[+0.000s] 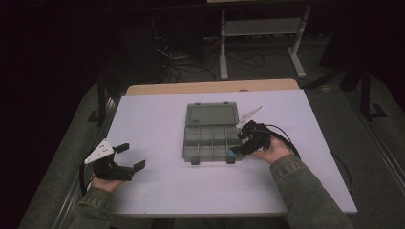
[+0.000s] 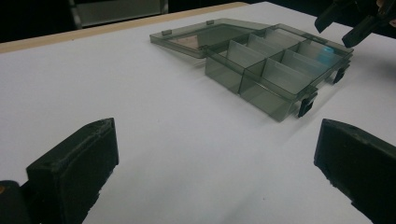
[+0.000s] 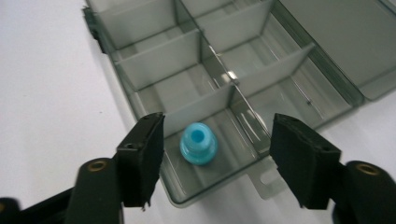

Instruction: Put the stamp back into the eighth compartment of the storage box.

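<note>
Now the open box (image 1: 210,131) lies mid-frame in the high view; your right gripper (image 3: 212,156) hangs over its corner cell, jaws apart and clear of the blue cap (image 3: 199,143) resting there. Placement looks done. Your left gripper (image 1: 130,156) idles open, lower left.

Looks like a lab/test room: bare white table (image 1: 157,191), cable tangle (image 1: 191,64) on floor, metal bench legs (image 1: 260,40) behind.
</note>
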A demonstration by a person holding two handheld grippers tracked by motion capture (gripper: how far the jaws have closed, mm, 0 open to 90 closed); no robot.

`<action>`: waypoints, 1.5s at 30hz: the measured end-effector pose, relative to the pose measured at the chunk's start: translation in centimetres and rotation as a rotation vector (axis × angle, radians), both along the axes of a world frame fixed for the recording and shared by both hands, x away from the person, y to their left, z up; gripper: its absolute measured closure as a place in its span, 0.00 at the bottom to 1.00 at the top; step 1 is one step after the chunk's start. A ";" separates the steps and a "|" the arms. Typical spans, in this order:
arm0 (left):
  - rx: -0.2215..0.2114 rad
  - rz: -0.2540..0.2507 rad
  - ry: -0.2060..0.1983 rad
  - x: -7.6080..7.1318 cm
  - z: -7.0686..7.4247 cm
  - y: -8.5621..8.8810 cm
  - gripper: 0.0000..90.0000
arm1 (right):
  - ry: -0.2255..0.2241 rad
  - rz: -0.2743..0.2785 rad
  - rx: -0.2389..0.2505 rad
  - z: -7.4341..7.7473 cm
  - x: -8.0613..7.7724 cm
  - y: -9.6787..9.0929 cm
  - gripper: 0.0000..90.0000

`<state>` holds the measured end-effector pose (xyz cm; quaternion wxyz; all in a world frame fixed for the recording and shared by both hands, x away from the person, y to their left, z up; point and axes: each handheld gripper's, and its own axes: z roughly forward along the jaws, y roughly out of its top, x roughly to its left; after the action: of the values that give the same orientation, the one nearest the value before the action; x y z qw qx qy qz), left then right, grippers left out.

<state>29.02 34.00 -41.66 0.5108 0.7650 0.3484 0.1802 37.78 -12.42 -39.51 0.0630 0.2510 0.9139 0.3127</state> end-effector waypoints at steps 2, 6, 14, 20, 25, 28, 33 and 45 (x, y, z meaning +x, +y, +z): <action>0.003 -0.003 0.001 0.0 0.0 0.0 0.00 | 0.001 -0.012 0.012 0.1 0.0 -0.2 0.33; 0.002 -0.003 0.001 0.0 0.0 0.0 0.00 | -0.008 -0.036 0.039 0.4 0.0 -0.6 0.25; 0.001 -0.001 0.000 0.0 0.0 0.0 0.00 | -0.039 -0.070 0.073 1.1 -0.4 -1.3 0.14; -0.002 -0.001 0.001 0.1 0.0 -0.1 0.00 | -0.045 -0.082 0.106 1.3 -0.7 -2.1 0.08; -0.001 0.000 0.001 0.2 -0.1 0.0 0.00 | -0.036 -0.099 0.156 1.5 -1.0 -2.9 0.02; -0.001 -0.003 0.001 0.2 -0.1 -0.1 0.00 | -0.039 -0.109 0.167 1.5 -1.2 -3.4 0.00; -0.002 -0.002 0.000 0.2 -0.1 -0.1 0.00 | -0.052 -0.121 0.187 1.5 -1.6 -4.2 0.00; -0.005 0.005 -0.001 0.1 0.0 -0.1 0.00 | -0.060 -0.131 0.219 1.8 -2.1 -5.2 0.00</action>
<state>29.16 33.93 -41.69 0.5126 0.7627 0.3505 0.1809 35.64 -17.59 -37.75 0.0826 0.3060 0.8537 0.4131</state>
